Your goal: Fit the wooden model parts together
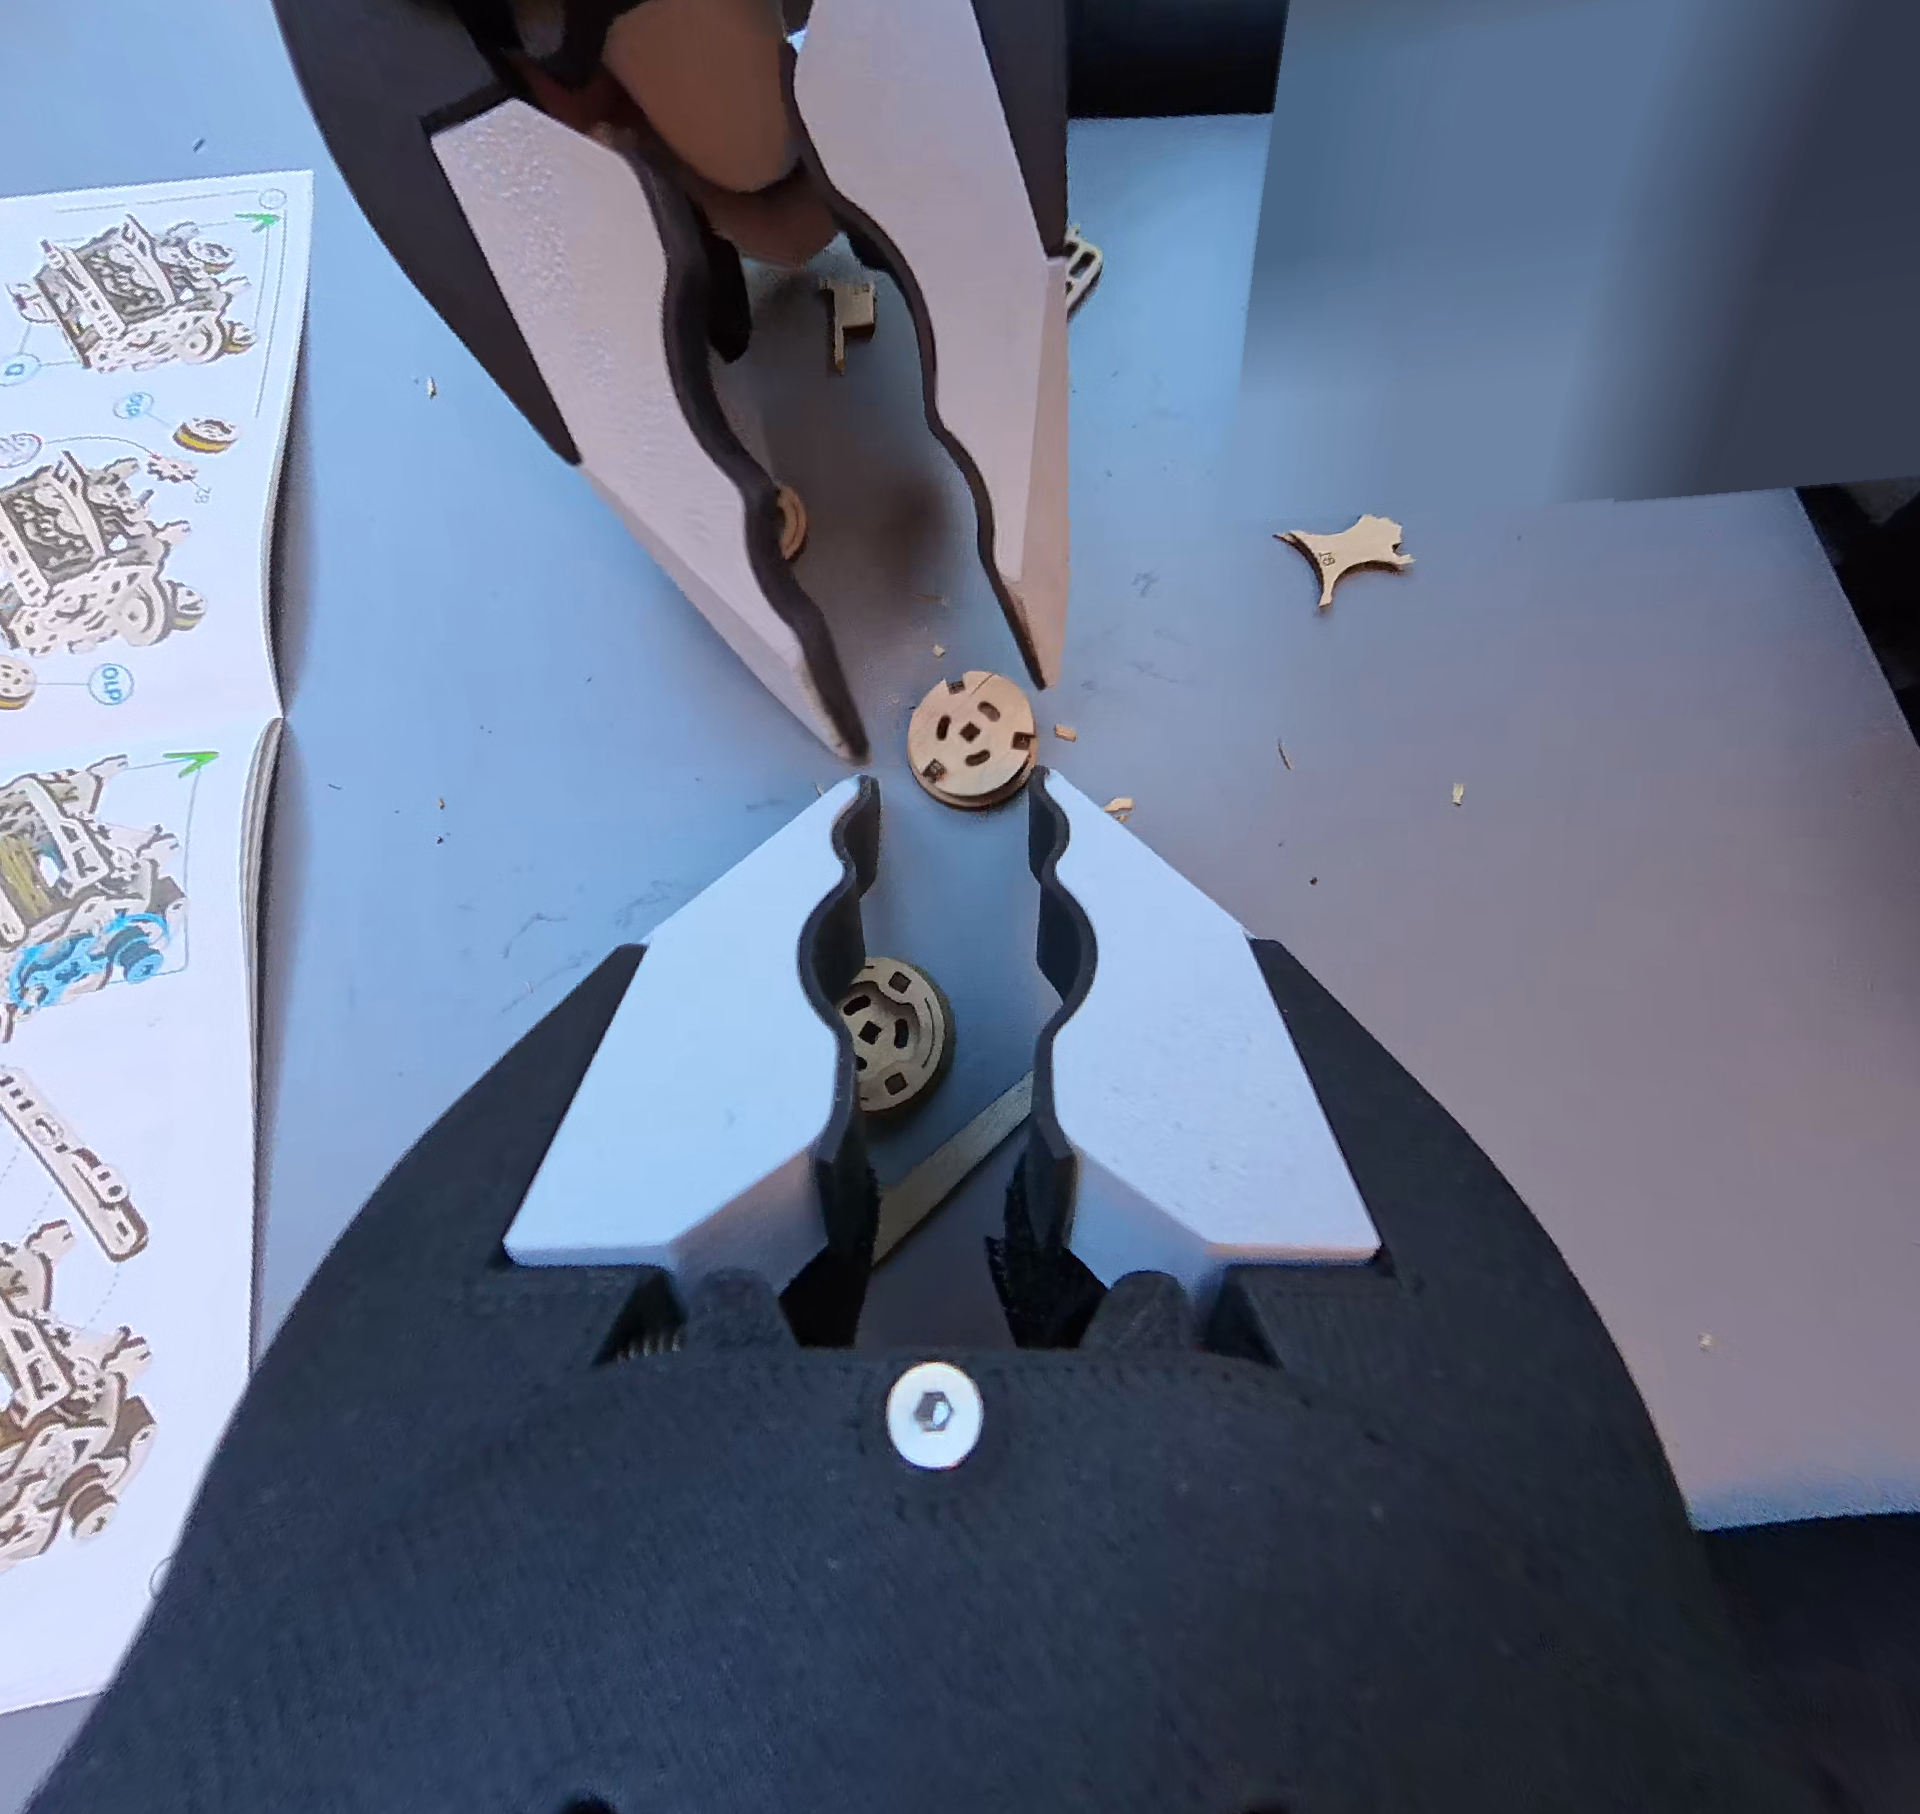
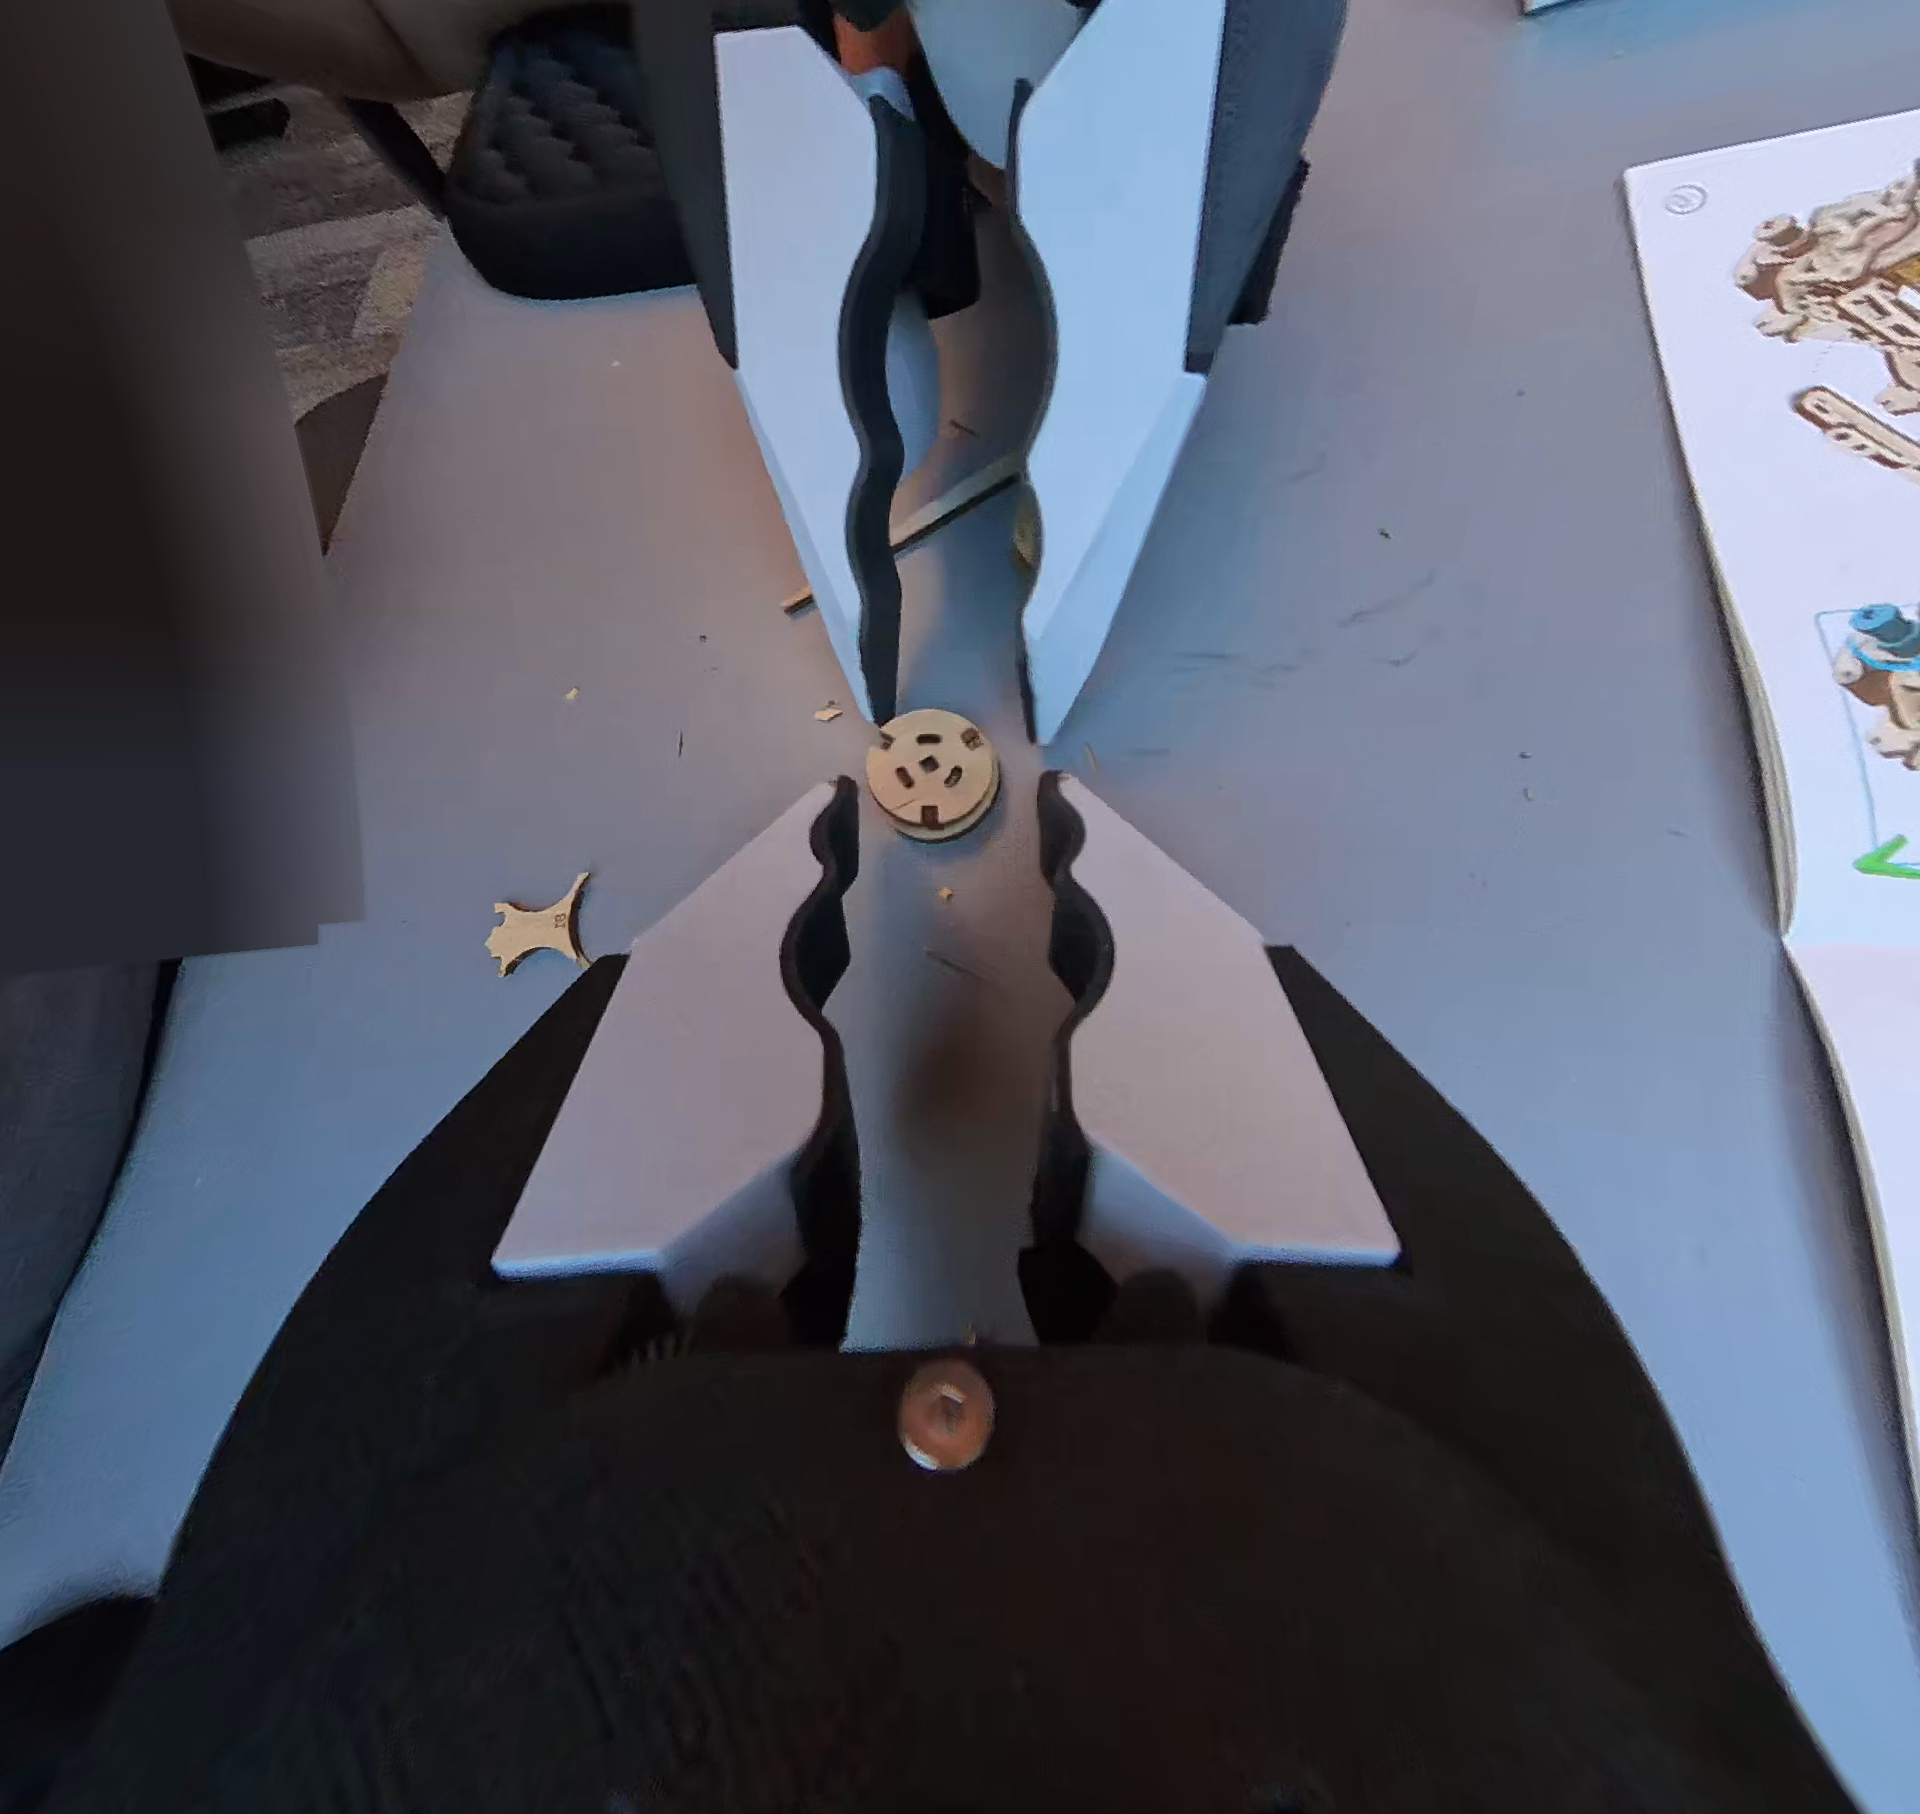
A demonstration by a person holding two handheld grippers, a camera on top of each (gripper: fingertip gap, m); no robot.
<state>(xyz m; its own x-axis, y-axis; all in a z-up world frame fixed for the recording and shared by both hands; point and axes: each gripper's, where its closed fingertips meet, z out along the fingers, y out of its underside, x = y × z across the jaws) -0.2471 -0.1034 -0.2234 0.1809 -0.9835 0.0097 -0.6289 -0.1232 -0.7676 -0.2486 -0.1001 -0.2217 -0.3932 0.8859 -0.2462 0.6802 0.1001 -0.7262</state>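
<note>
Each view is taken from close above its own gripper, angled steeply down at the grey table [image 1: 1455, 933]. The two views are pointed toward each other. The same small patch is shared by both: the round wooden disc [image 1: 972, 754] [image 2: 932, 788] at centre, with the opposite gripper seen beyond it

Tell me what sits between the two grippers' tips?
A round wooden disc lies flat on the table between the left gripper and right gripper, both open. Both wrist views show it.

Pale tan slotted wooden disc [image 1: 972, 741]
</note>
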